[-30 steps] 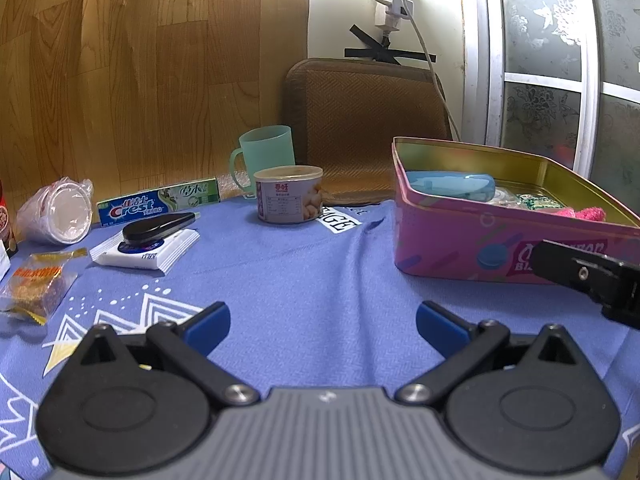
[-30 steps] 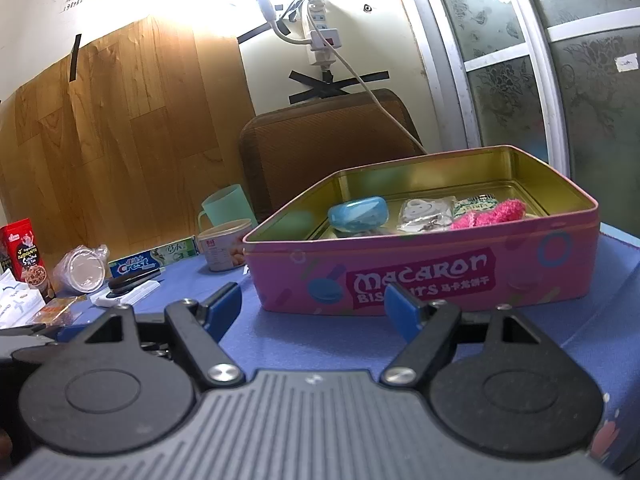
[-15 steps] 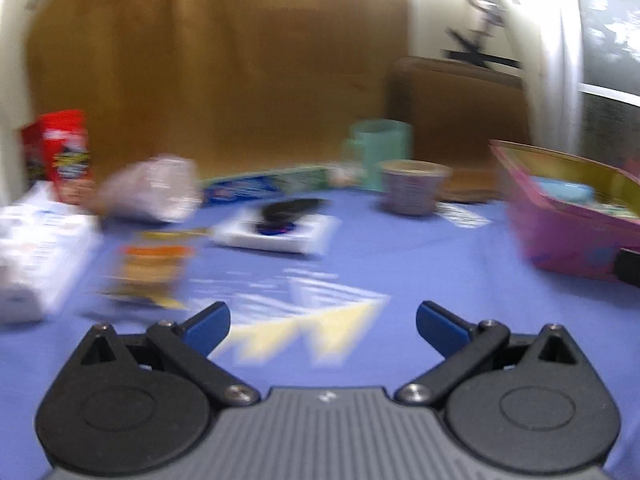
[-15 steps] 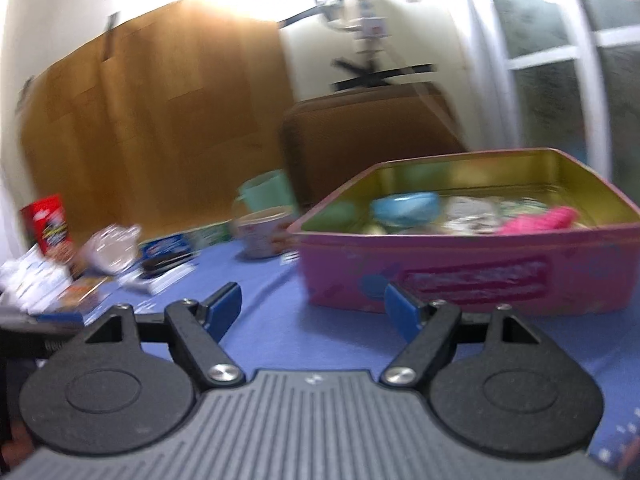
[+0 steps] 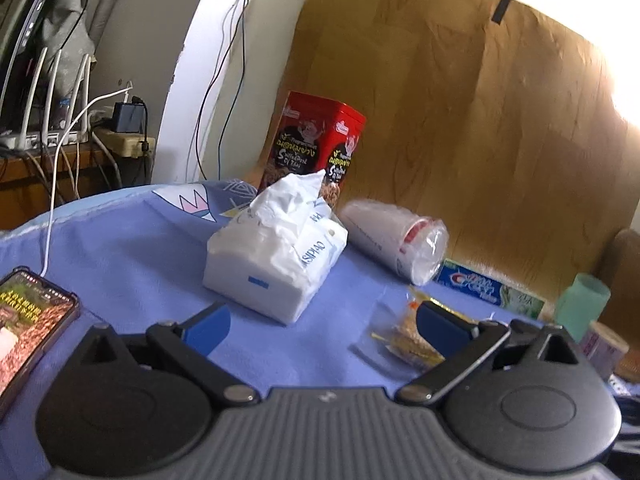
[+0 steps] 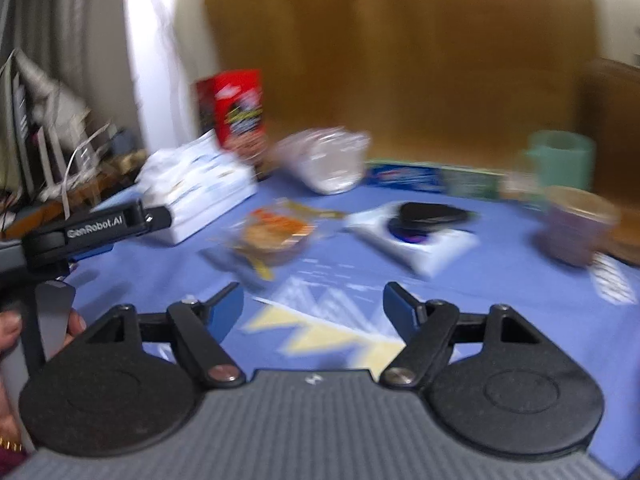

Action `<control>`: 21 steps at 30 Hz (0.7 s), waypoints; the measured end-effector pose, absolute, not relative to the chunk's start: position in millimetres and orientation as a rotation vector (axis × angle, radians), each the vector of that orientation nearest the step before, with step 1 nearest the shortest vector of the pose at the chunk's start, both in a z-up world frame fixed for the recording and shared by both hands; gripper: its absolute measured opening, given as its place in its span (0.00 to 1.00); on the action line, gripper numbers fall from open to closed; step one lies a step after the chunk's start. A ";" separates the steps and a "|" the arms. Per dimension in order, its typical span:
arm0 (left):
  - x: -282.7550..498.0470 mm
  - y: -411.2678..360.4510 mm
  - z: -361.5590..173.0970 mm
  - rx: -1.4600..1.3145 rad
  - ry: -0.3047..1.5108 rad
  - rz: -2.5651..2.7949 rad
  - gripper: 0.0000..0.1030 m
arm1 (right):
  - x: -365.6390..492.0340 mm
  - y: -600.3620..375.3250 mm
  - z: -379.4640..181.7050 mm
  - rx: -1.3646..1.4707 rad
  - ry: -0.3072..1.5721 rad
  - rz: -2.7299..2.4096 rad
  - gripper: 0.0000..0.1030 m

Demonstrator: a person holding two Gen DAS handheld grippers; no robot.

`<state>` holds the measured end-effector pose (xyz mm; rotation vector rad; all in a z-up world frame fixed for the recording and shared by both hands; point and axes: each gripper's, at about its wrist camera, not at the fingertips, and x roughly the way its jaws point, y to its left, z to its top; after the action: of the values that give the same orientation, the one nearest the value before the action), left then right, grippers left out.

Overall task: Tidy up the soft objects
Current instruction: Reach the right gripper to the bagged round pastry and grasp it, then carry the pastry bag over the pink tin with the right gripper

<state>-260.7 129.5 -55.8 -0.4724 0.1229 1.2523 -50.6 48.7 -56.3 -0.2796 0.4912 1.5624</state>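
Blue tablecloth [image 5: 132, 248]: phone [image 5: 28, 320] only in left view; both hand-held grippers [image 5: 322, 322] [image 6: 313, 306] apart, right closing, empty.

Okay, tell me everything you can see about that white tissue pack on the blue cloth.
The tissue pack is a soft white plastic-wrapped block with blue lettering and a small blue mark on its near side. Its top is torn open, with crumpled tissue poking up. It sits flat on the blue cloth, just in front of the red box; whether they touch is unclear.
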 end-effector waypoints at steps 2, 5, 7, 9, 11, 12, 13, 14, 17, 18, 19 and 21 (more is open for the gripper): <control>-260.2 130.8 -55.6 -0.480 0.117 1.253 1.00 | -63.6 77.5 -59.7 -0.323 0.517 1.593 0.69; -262.3 129.2 -55.6 -0.485 0.109 1.247 1.00 | -71.6 104.7 -66.3 -0.362 0.560 1.597 0.62; -264.0 131.7 -57.1 -0.490 0.107 1.244 1.00 | -72.4 120.1 -71.3 -0.376 0.611 1.598 0.23; -265.2 130.4 -57.8 -0.491 0.103 1.243 1.00 | -70.0 119.9 -72.7 -0.375 0.622 1.582 0.14; -264.5 129.6 -58.2 -0.487 0.102 1.244 1.00 | -63.6 114.5 -71.4 -0.353 0.651 1.581 0.12; -264.0 129.1 -58.2 -0.482 0.104 1.244 1.00 | -63.0 109.8 -71.5 -0.353 0.651 1.579 0.12; -263.4 128.5 -58.2 -0.478 0.105 1.245 1.00 | -62.0 103.5 -71.5 -0.359 0.647 1.580 0.12; -262.8 127.7 -58.0 -0.472 0.106 1.245 1.00 | -61.3 96.3 -71.3 -0.366 0.644 1.584 0.12; -261.3 126.8 -57.9 -0.459 0.110 1.238 1.00 | -56.0 65.2 -71.4 -0.367 0.663 1.606 0.11; -260.5 126.9 -57.9 -0.457 0.115 1.232 1.00 | -54.7 50.5 -71.2 -0.371 0.659 1.611 0.11; -259.6 127.2 -57.8 -0.455 0.122 1.225 1.00 | -52.7 34.6 -71.0 -0.374 0.651 1.614 0.11; -257.1 127.6 -57.9 -0.451 0.141 1.192 1.00 | -45.4 0.1 -72.0 -0.369 0.636 1.604 0.11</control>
<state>-257.1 127.6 -57.9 -0.4513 0.1408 1.1916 -45.4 0.1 -72.0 -0.3693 0.6355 1.6035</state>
